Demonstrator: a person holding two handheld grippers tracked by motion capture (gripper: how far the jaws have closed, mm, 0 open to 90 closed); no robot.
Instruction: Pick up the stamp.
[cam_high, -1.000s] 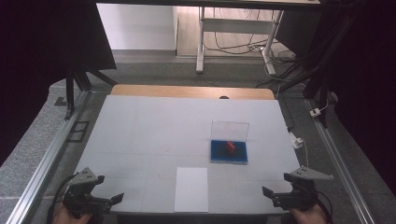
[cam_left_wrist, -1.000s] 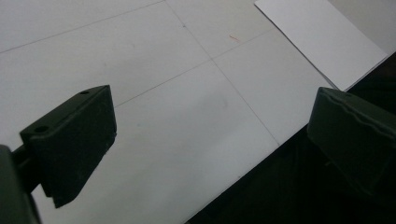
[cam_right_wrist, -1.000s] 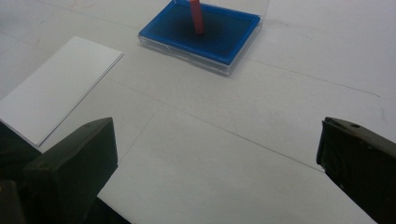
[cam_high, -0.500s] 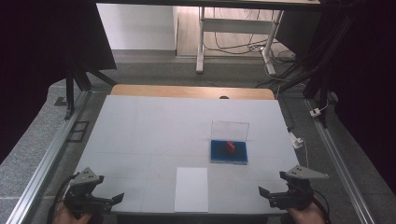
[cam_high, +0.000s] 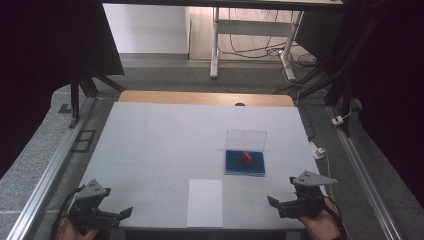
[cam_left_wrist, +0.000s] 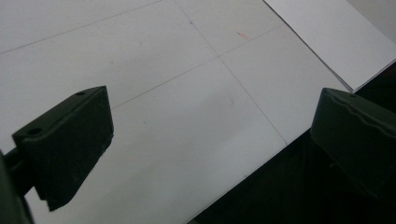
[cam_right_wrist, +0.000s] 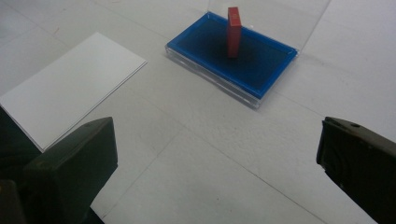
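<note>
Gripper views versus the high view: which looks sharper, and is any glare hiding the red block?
Right gripper view: the red block on the blue tray is crisp, no glare; the near jaws are soft. High view: coarser, dark surroundings, even light on the table.

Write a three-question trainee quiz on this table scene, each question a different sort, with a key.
1. True or false: the red block stands upright on the blue pad of the open clear case.
2. Which gripper is nearer the case? A) left gripper B) right gripper
3. Fill in: the white sheet lies at the table's ____ edge, between the grippers.

Key: 1 true; 2 B; 3 near. Both grippers' jaws stand open, holding nothing.
</note>
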